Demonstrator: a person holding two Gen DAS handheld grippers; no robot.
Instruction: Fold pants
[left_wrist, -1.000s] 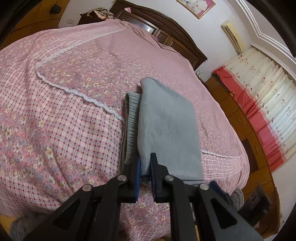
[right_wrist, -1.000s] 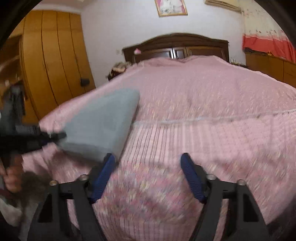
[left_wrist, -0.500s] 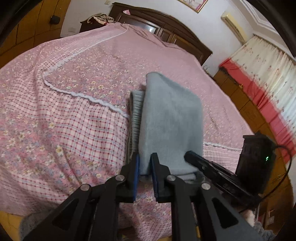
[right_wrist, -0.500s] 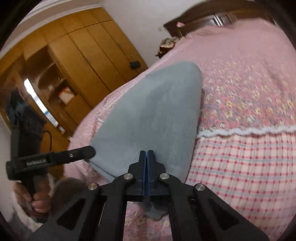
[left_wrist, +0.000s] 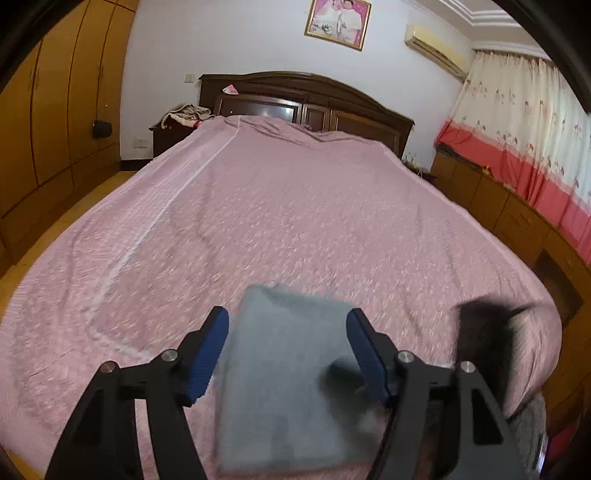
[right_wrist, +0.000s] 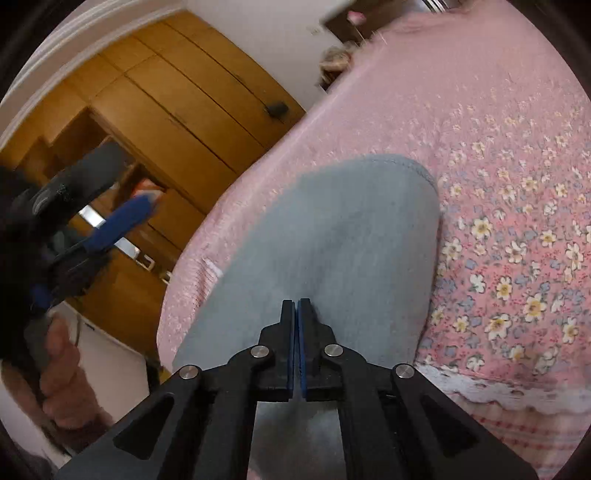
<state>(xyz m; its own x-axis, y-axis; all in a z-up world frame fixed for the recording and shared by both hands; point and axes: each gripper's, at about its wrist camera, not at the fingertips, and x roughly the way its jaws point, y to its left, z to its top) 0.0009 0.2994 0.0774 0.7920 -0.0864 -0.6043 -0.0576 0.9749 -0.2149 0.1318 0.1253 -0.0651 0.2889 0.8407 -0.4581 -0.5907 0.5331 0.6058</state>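
The folded grey pants (left_wrist: 284, 373) lie near the foot edge of the pink bed (left_wrist: 295, 221). My left gripper (left_wrist: 288, 350) is open, its blue pads wide apart above the pants and holding nothing. In the right wrist view the pants (right_wrist: 332, 251) stretch away from my right gripper (right_wrist: 296, 306), which is shut on their near edge. The left gripper shows there too, blurred, at the far left (right_wrist: 110, 225), off the bed in a hand.
A dark wooden headboard (left_wrist: 306, 99) stands at the far end of the bed. Wooden wardrobes (left_wrist: 55, 110) line the left wall. A low cabinet (left_wrist: 517, 221) and red-and-white curtain (left_wrist: 524, 140) run along the right. Bed cover has a floral panel (right_wrist: 517, 221).
My left gripper has opened, let go of the pants and swung up and back. My right gripper closed on the pants' edge half a second ago and still holds it.
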